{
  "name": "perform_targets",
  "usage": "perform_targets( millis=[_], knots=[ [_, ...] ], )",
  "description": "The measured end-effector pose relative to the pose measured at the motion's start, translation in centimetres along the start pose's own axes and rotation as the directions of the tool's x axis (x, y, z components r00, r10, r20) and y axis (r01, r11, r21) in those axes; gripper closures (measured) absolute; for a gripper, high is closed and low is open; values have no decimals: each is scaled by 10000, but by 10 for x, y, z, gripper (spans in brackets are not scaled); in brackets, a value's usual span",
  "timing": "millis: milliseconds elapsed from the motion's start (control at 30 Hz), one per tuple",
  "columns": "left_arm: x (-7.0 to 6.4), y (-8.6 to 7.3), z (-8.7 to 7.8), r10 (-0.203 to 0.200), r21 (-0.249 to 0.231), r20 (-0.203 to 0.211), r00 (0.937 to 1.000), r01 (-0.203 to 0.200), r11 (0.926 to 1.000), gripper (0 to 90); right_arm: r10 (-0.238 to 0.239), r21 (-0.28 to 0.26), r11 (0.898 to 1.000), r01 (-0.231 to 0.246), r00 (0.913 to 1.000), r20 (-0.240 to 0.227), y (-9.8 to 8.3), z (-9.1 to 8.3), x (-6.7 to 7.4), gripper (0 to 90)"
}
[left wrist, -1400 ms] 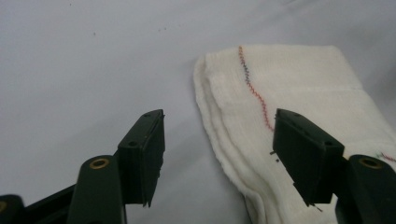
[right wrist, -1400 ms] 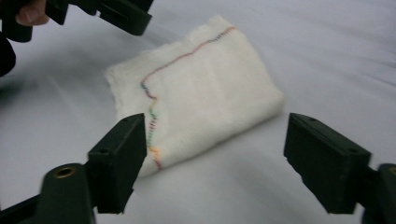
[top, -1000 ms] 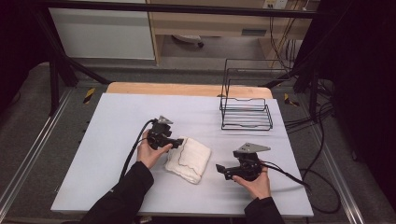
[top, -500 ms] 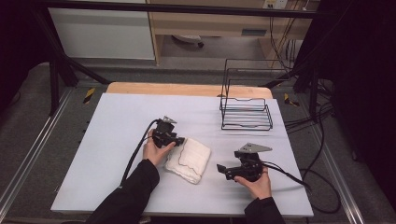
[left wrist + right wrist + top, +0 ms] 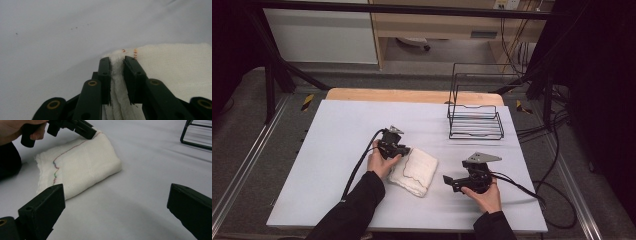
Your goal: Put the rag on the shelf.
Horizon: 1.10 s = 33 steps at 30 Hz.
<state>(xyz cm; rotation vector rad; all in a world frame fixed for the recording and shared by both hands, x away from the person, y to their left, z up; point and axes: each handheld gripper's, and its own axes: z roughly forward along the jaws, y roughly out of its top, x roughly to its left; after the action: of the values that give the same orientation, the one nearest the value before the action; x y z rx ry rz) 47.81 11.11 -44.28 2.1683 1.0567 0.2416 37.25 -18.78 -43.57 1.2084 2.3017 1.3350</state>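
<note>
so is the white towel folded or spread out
Folded: the white towel lies as a thick, layered rectangle, with stacked edges showing between the left tongs, which have just been closing on its corner.

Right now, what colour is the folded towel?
White, with a thin multicoloured stitched line; the towel shows best in the right gripper view.

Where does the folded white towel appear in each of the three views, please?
High view: the towel lies on the table just below centre, between the two hands.
Left gripper view: it fills the lower right, its corner pinched between the jaws of the left hand-held gripper, which have just been closing.
Right gripper view: upper left, ahead of the open jaws.
Shared landmark: the coloured stitching along the towel's hem.
</note>
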Motion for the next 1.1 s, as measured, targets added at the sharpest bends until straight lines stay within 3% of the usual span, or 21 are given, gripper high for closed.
perform_targets(
  millis=[167,367,500,733,967,1100],
  knots=[
    [-2,0,1,33,-4,-84,10000,-34,10000,778,87,-99,9999,-84,9995,315,7,5,0,22],
    [-4,0,1,353,-44,-184,9992,-353,9994,781,-35,-91,10000,37,9999,167,17,20,5,59],
    [-4,-1,1,522,-53,-230,9984,-524,9986,784,358,-26,9994,-357,9987,372,22,32,3,89],
    [-3,-1,1,519,-62,-184,9985,-520,9986,785,885,-80,9961,-882,9945,568,25,49,-6,228],
    [-2,-1,1,469,-64,-78,9989,-470,9989,785,723,271,9968,-751,9931,920,28,67,-3,376],
    [-1,-1,1,472,-76,-73,9989,-473,9989,785,893,410,9948,-932,9921,877,26,72,-1,474]
  ],
)
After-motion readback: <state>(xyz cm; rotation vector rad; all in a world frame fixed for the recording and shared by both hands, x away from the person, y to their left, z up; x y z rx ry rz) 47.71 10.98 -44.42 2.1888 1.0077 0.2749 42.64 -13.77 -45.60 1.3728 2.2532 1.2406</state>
